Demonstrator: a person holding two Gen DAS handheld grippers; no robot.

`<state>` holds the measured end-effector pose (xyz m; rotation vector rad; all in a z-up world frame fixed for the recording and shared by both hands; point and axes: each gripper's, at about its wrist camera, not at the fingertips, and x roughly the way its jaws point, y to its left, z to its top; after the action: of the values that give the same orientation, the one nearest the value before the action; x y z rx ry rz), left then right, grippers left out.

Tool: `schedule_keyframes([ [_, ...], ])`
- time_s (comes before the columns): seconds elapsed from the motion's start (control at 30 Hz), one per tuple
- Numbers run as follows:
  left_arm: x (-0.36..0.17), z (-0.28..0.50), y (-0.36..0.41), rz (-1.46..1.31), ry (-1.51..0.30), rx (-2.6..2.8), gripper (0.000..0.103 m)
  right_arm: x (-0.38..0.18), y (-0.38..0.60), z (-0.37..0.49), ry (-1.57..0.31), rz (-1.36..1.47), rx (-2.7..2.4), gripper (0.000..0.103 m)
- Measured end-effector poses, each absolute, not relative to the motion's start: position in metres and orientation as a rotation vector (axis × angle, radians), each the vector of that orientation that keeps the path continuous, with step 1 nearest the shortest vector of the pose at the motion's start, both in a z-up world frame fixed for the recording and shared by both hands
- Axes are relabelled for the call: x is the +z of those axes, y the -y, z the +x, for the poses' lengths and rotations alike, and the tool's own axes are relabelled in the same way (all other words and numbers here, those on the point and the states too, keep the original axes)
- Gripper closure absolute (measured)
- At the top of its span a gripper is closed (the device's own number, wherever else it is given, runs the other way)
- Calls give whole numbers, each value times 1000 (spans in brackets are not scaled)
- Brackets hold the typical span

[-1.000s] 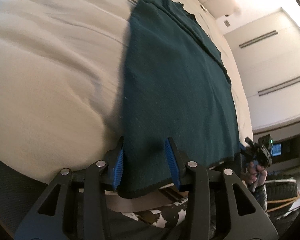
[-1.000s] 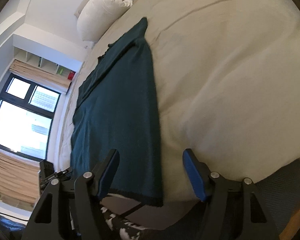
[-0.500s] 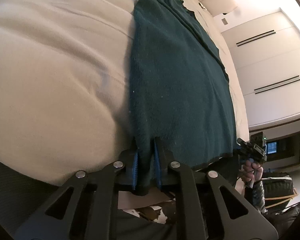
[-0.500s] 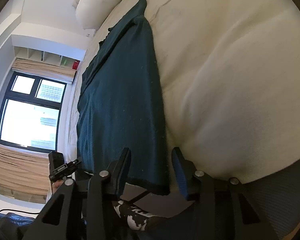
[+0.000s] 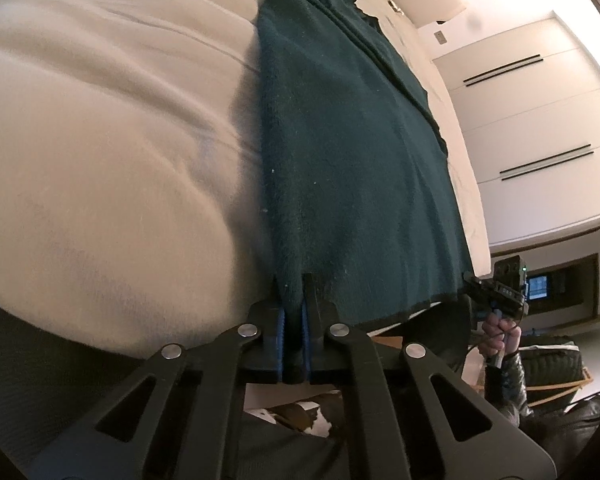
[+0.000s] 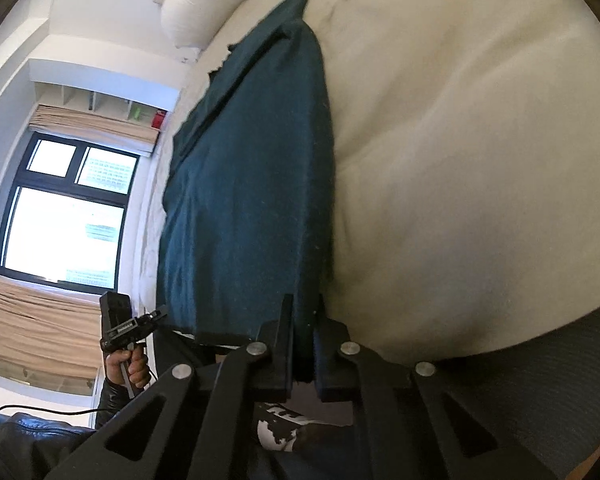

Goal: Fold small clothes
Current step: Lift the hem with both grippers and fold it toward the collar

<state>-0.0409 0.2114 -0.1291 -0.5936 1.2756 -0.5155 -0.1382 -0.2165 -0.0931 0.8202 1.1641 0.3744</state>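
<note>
Teal garment (image 5: 352, 168); window (image 6: 66, 216) only in right view.

The left gripper (image 5: 293, 312) points forward and downward, its blue-padded jaws closed tight on the near hem of the dark green garment (image 5: 352, 152). The right gripper (image 6: 305, 328) is angled the same way, its jaws clamped on the hem's other corner. Each bare hand (image 6: 126, 364) grips a handle, a dark sleeve (image 5: 504, 380) covering the wrist.
</note>
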Motion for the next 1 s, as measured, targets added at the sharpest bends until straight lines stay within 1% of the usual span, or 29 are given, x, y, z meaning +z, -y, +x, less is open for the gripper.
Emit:
schedule_keyframes([
  [0.23, -111, -42, -214, -710, -1211, -606, 99, -74, 210, -130, -1083, 813, 430, 96],
  [0.4, -91, -35, -217, -845, -1103, -697, 99, -55, 207, -118, -993, 856, 489, 96],
  [0.53, -86, -23, -219, -941, -1041, -728, 99, -45, 206, -97, -949, 890, 498, 96],
  [0.83, -58, 44, -230, -1088, -911, -751, 99, -29, 214, -32, -854, 976, 474, 96],
  [1.0, -55, 96, -243, -1159, -865, -701, 99, -29, 223, 16, -831, 1013, 420, 96],
])
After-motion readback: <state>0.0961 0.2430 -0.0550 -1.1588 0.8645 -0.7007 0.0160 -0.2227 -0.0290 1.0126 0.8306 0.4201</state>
